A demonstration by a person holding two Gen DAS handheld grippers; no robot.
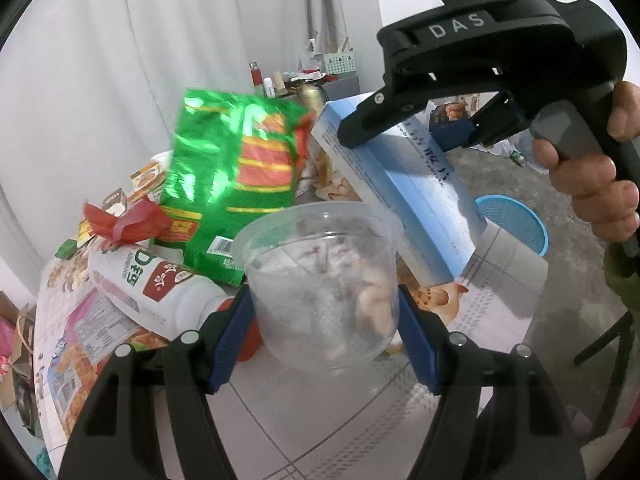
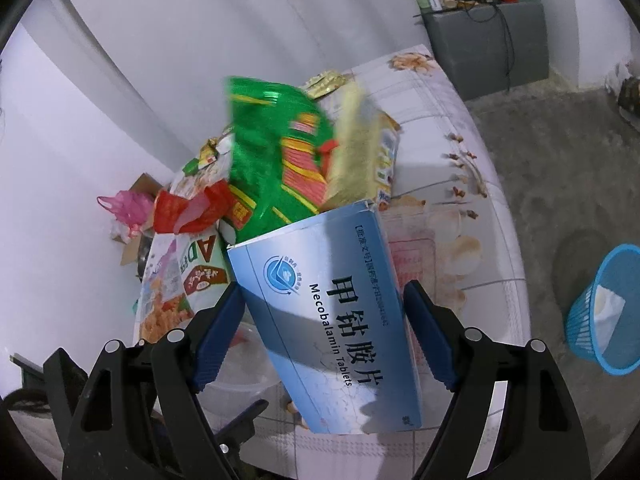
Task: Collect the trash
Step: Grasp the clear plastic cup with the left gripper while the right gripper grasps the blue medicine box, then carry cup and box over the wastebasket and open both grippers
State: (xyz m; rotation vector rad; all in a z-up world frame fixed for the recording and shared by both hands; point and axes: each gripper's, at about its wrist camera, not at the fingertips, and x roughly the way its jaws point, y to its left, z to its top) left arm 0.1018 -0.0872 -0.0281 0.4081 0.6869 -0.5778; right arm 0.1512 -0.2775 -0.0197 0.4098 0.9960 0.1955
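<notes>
White curtains back a cluttered worktop [image 2: 460, 128]. Left tool [image 1: 326, 320] grips a clear cup [image 1: 320, 276]; right tool [image 2: 324, 332] clamps a blue box [image 2: 332, 308], likely bound for the basket [image 2: 604, 312].

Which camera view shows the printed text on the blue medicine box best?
The right wrist view. There the blue medicine box faces the camera between the right claw fingers, and "Mecobalamin Tablets" is readable. The left wrist view shows the box obliquely, partly hidden behind the right claw, its print mostly unreadable.
</notes>
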